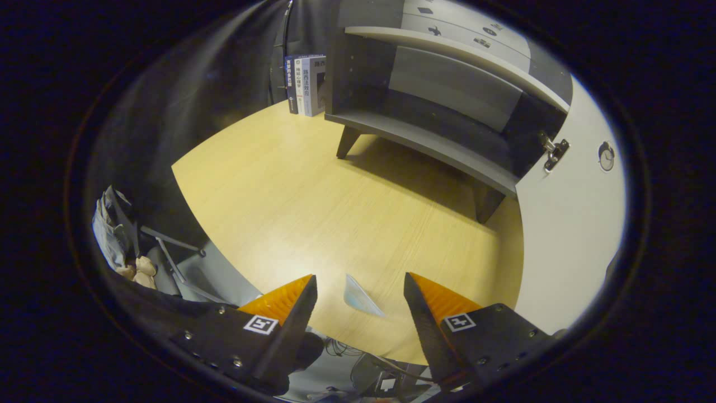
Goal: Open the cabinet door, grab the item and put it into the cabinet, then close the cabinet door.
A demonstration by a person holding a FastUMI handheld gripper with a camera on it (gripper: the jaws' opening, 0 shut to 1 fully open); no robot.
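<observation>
- The cabinet (pixel 425 106) stands on short legs at the far side of the wooden table (pixel 313 190), and its white door (pixel 570 235) hangs swung wide toward the gripper, hinge (pixel 554 151) showing at its inner top corner
- So the opening step looks done; the step in hand is, by my judgement, the grab
- The gripper (pixel 361 291) hovers above the near edge of the table with its fingers spread well apart and nothing between them pressed or held
- The item (pixel 362 296), a small pale bluish, flat-looking thing that may be a folded mask or packet, lies on the table near its front edge, between the two fingertips as seen from the camera, somewhat nearer the right finger; whether the tips are level with it or well above it I cannot tell
- The cabinet's lower compartment sits open and dark, with a grey shelf above it; a few books (pixel 305 84) stand upright just beside the cabinet's left wall
- Next move, as I judge it: lower the fingers to straddle the item and close on it; being thin and flat, it probably needs the tips right down at the tabletop
- After that comes a carry across the table into the open compartment, keeping clear of the open door
</observation>
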